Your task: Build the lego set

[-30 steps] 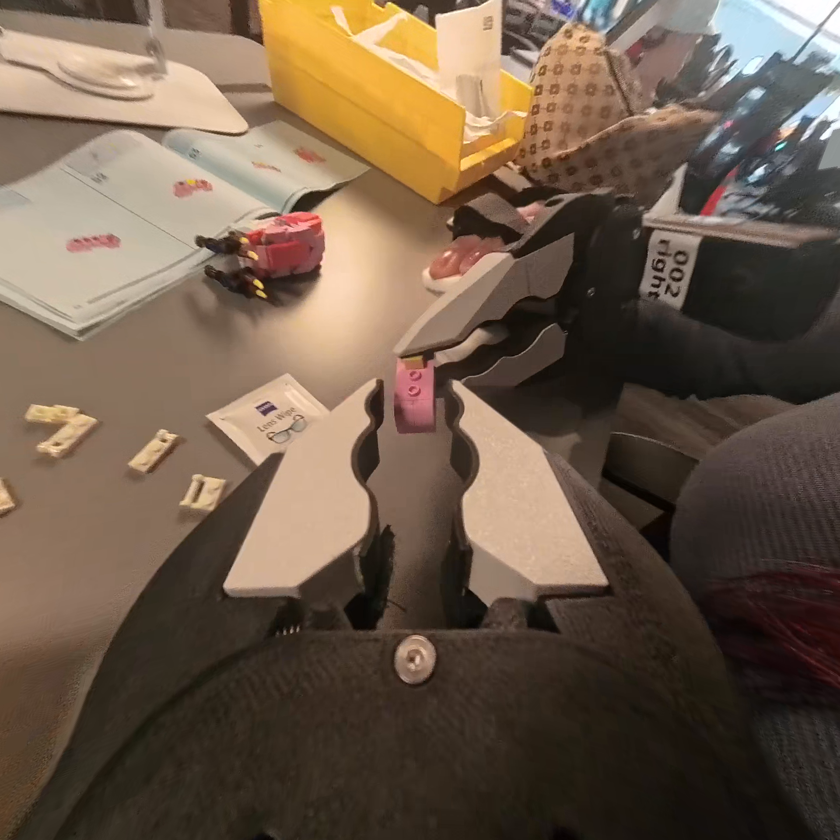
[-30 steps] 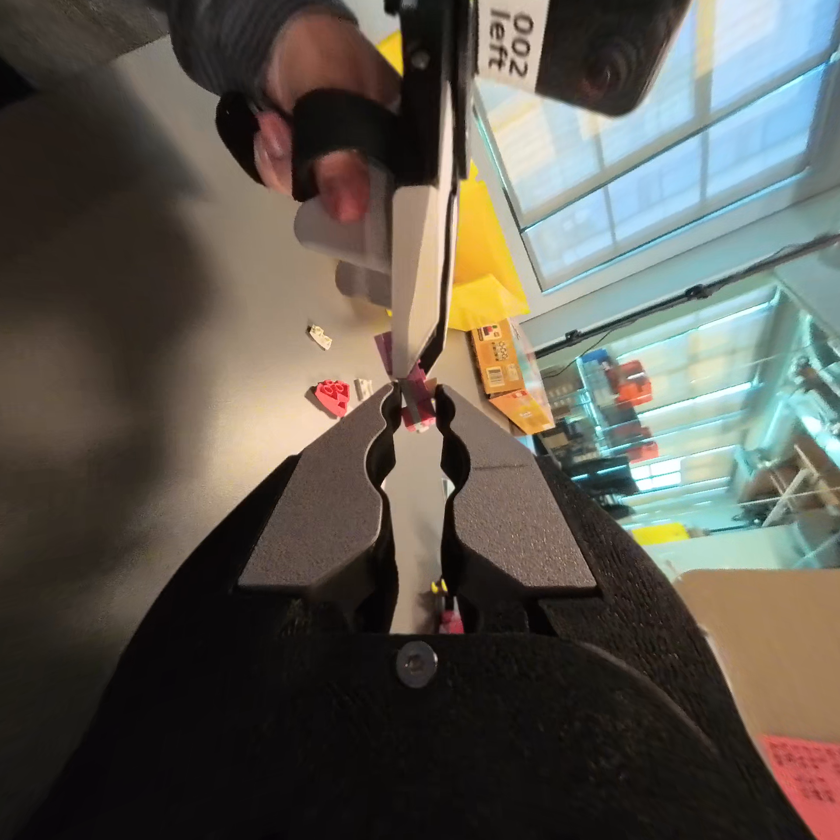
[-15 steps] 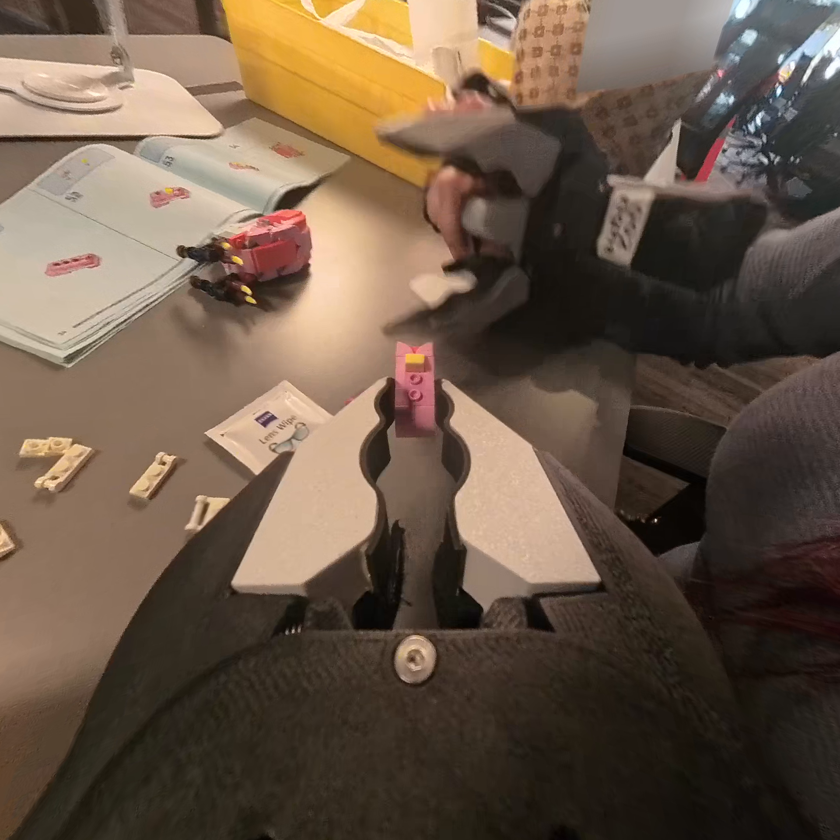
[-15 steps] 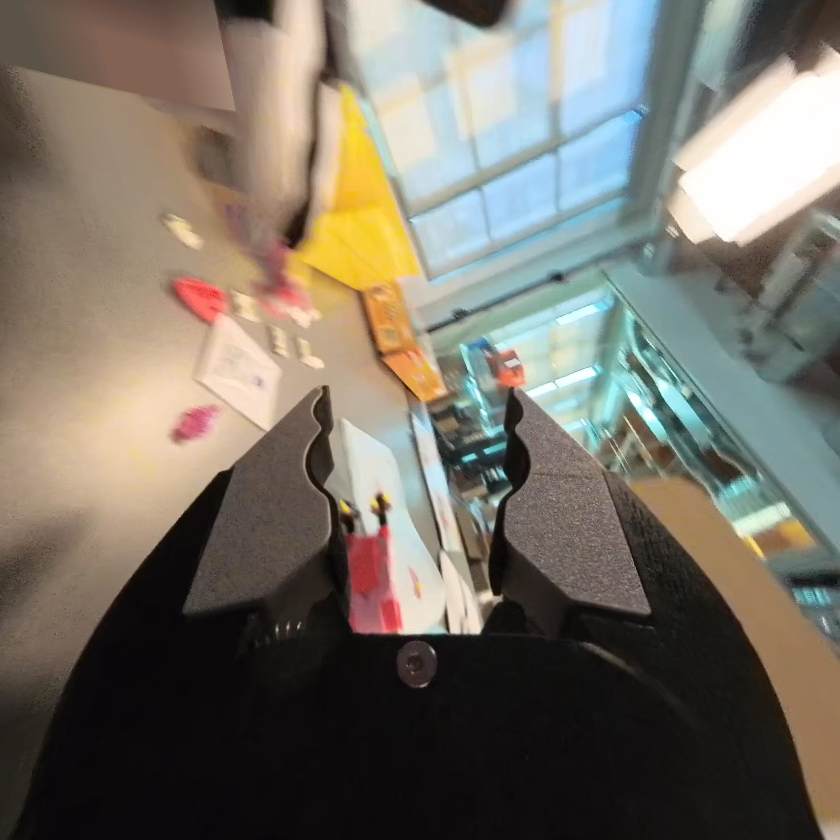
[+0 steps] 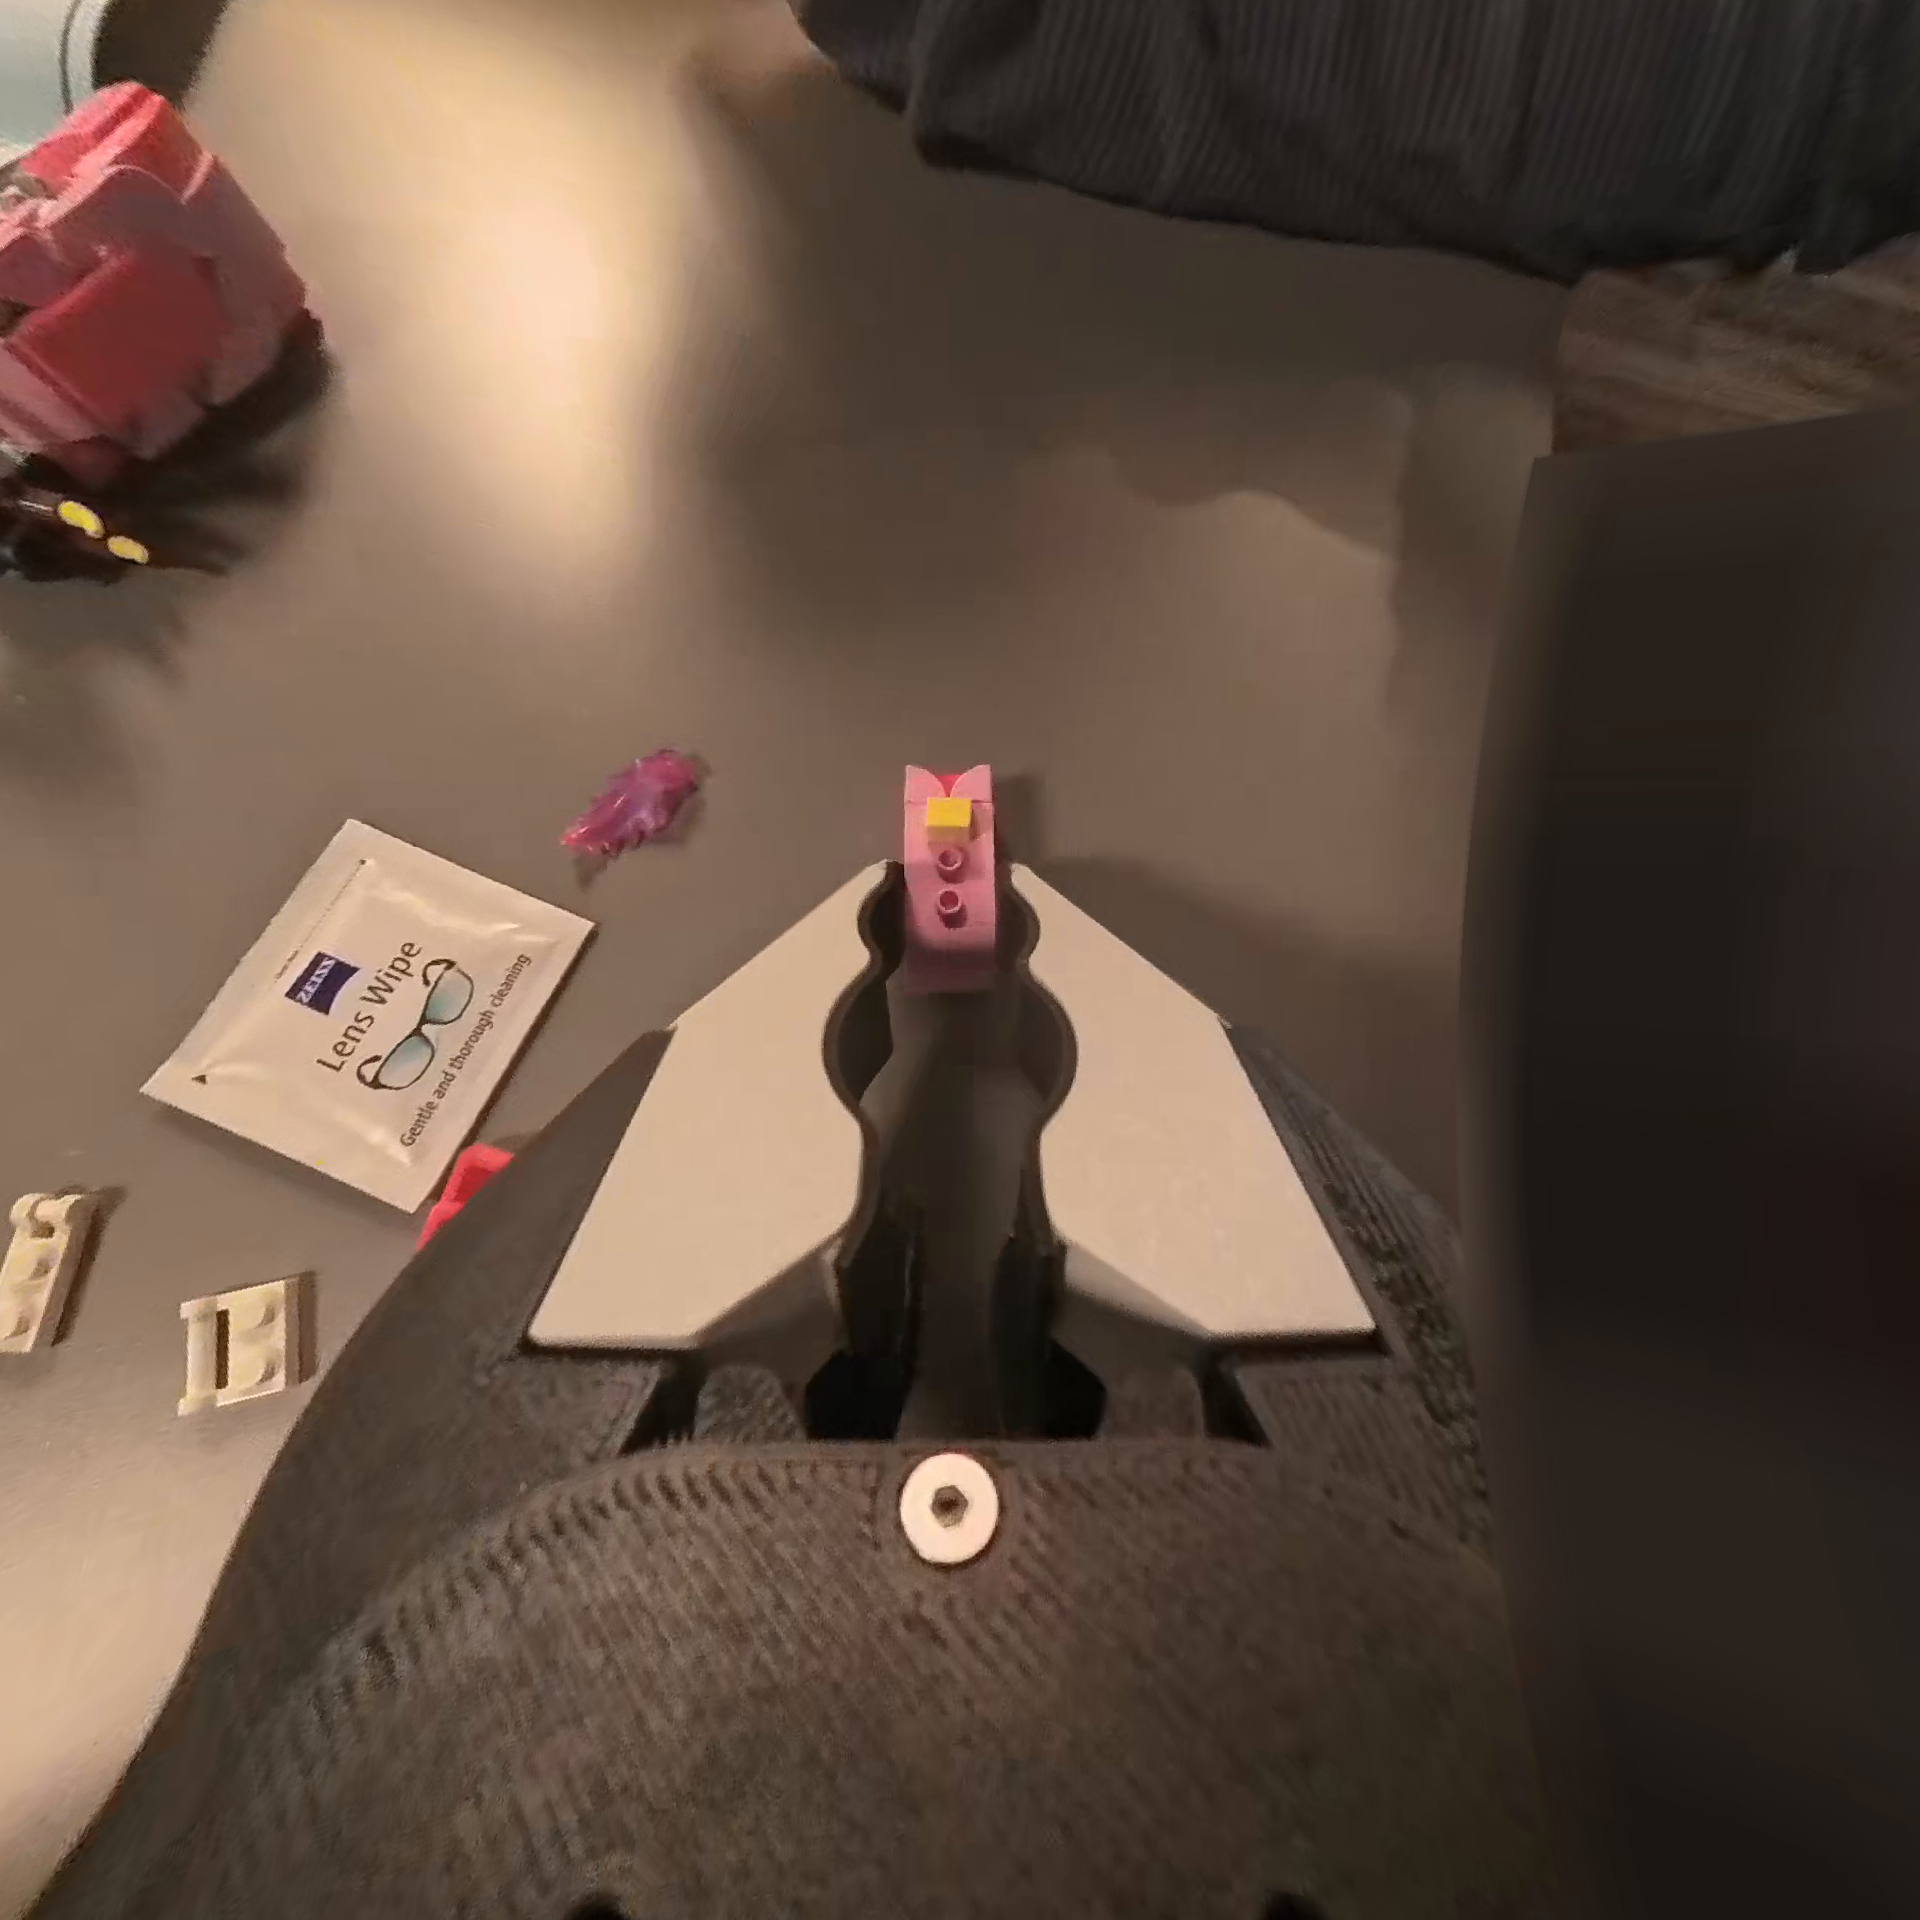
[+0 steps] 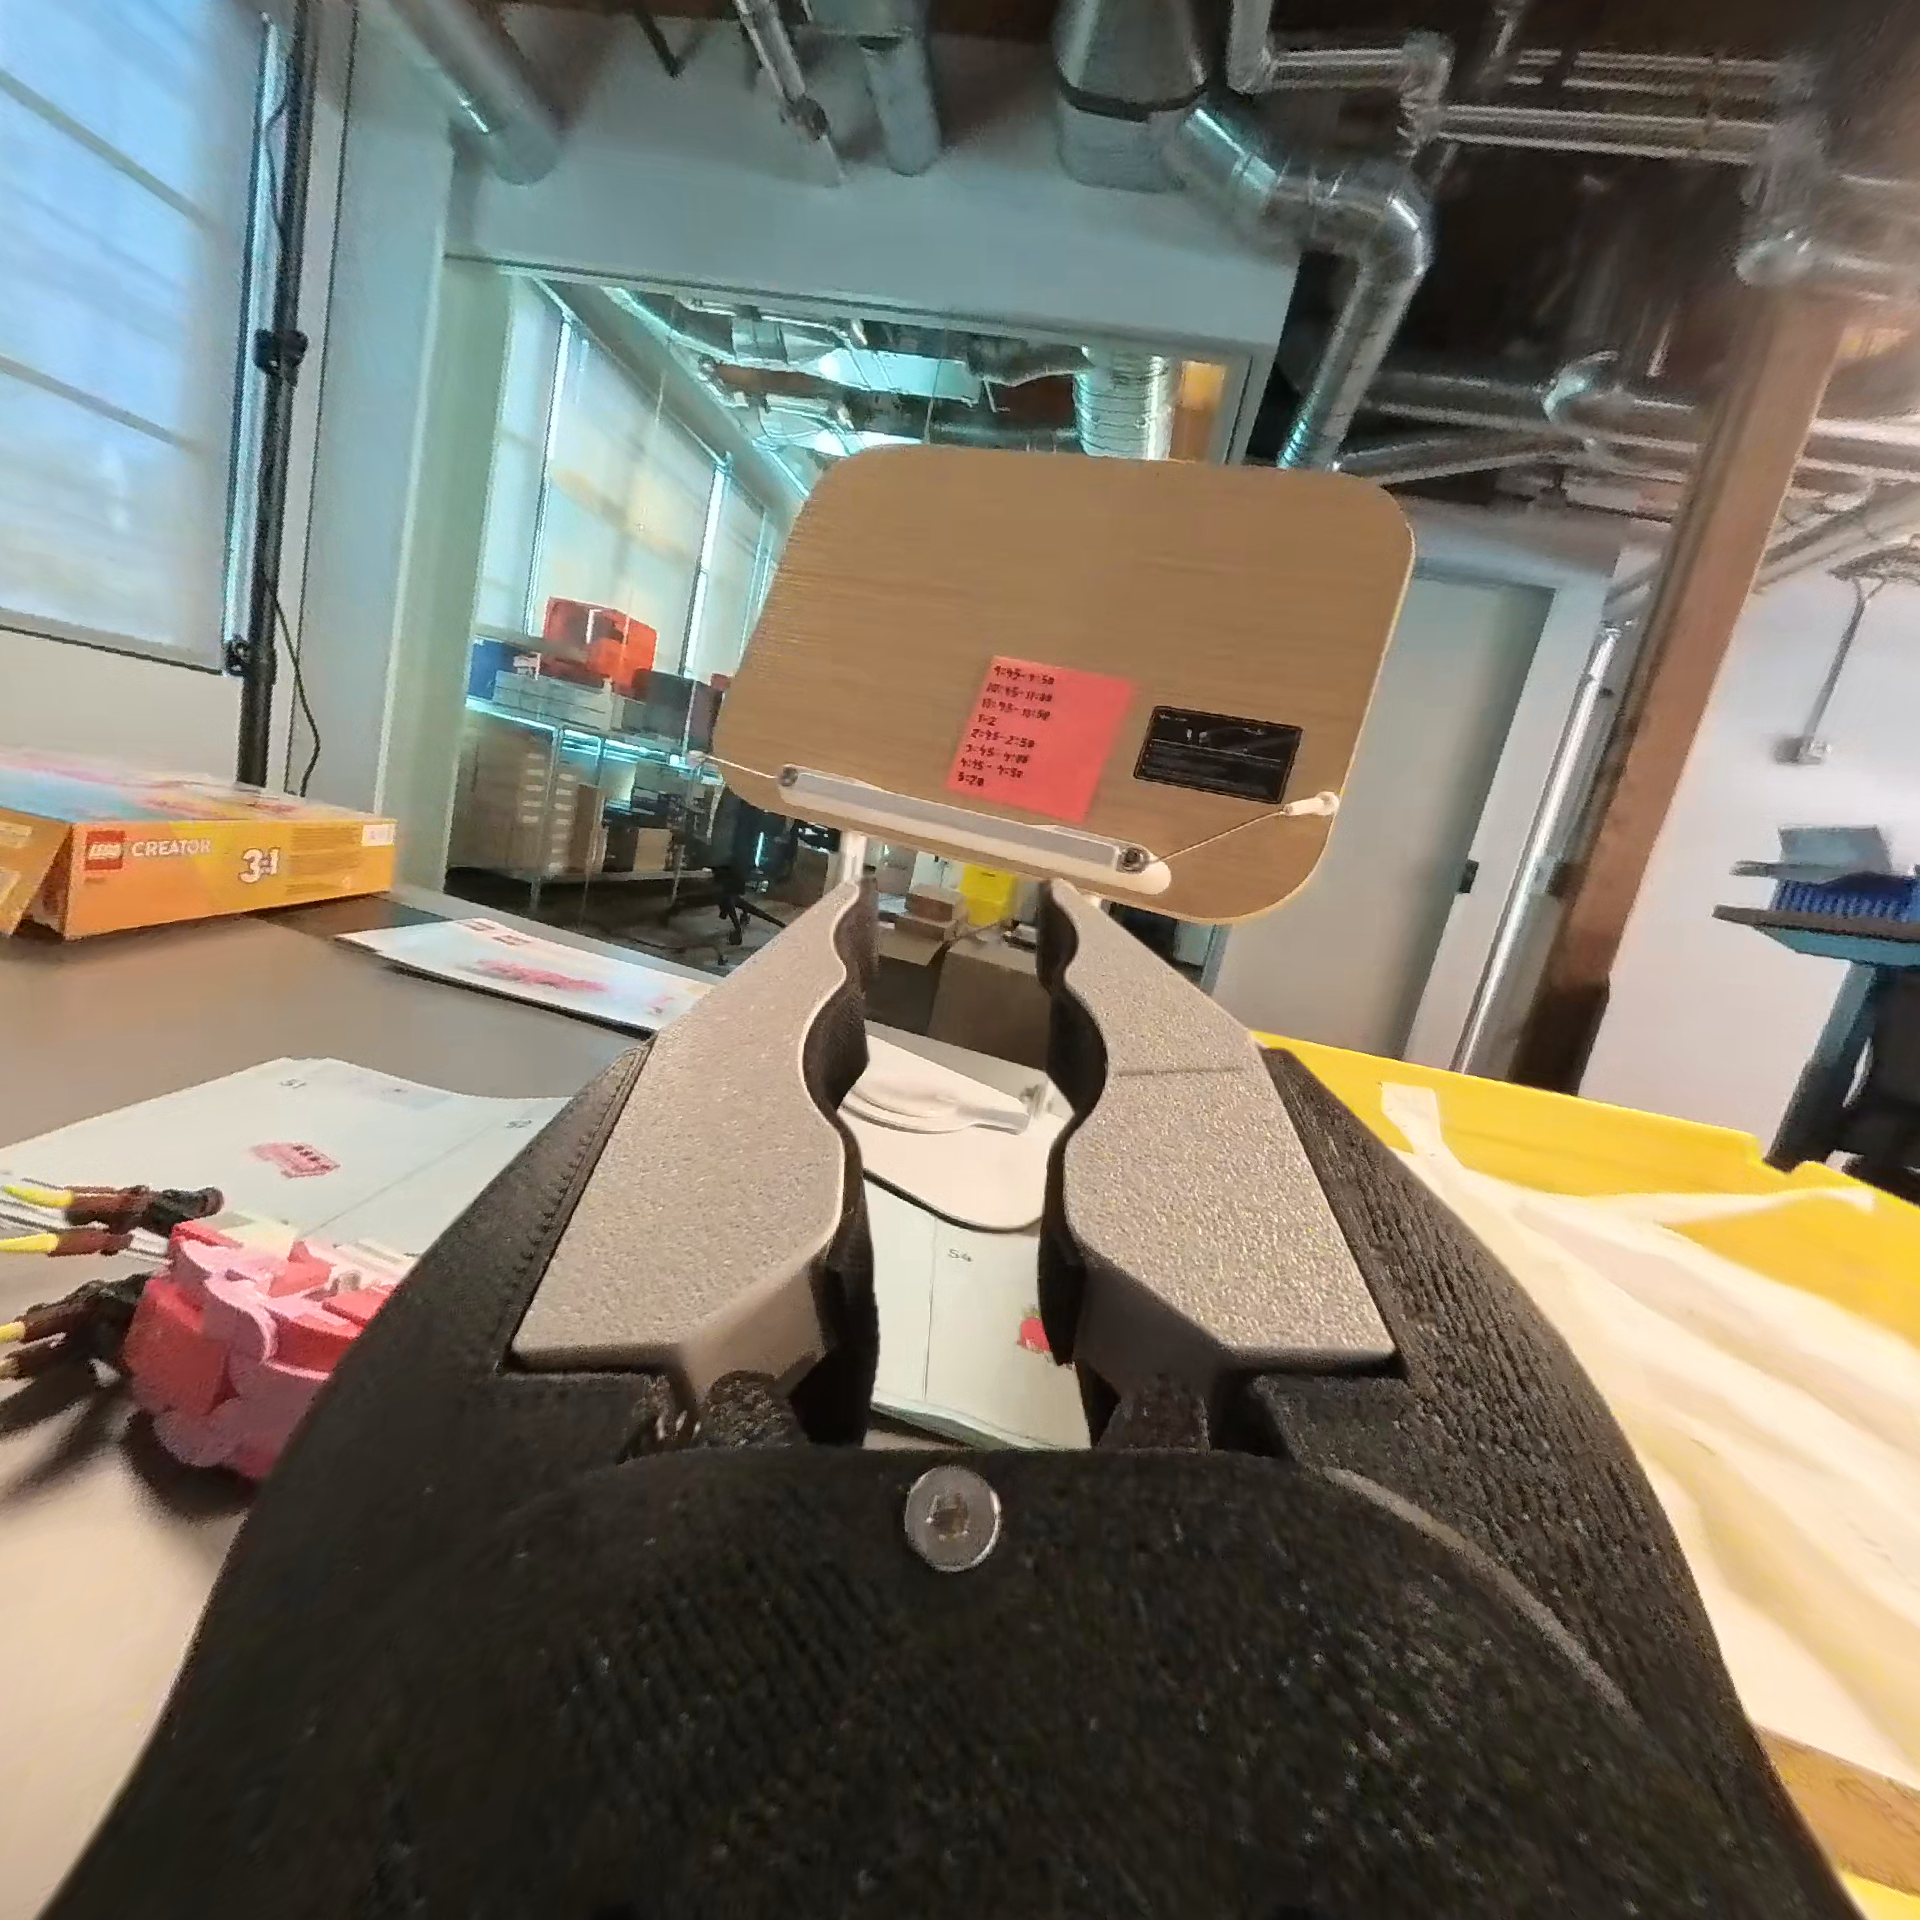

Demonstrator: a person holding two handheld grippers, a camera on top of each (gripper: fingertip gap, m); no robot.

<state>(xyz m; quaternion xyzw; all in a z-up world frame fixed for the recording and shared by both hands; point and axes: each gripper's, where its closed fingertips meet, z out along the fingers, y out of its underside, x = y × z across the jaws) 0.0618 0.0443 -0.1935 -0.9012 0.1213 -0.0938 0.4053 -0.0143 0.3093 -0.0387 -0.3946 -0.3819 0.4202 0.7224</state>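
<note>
The grey counter (image 5: pixel 1039 468) fills the left wrist view. At its far edge lies a dark ribbed sleeve (image 5: pixel 1403 114). In the right wrist view a yellow bin (image 6: pixel 1558 1174) holding white plastic bags (image 6: pixel 1662 1403) sits to the right, a wooden board on a stand (image 6: pixel 1070 644) with a pink note (image 6: pixel 1039 738) rises ahead, and an orange flat box (image 6: pixel 197 862) lies far left. Open instruction booklets (image 6: pixel 312 1112) cover the counter between them.

A pink and red brick model (image 5: pixel 114 281) with dark, yellow-tipped prongs sits at the upper left of the left view; it appears again low on the left of the right view. A white wipe packet (image 5: pixel 364 1018) lies left of the left gripper (image 5: pixel 951 904), with cream brick pieces (image 5: pixel 244 1340) nearer the camera and a small translucent purple piece (image 5: pixel 634 800) just beyond the packet.

The left gripper's jaws are clamped on a small pink brick piece (image 5: pixel 951 914), both grey fingertips pressing its sides. Its long axis runs straight out along the fingers, studs facing up, a tiny yellow tile (image 5: pixel 948 816) near its far end, which points away from the camera and juts past the tips above the counter.

The right gripper (image 6: pixel 954 914) has its jaws apart with nothing between them, raised above the booklets.
</note>
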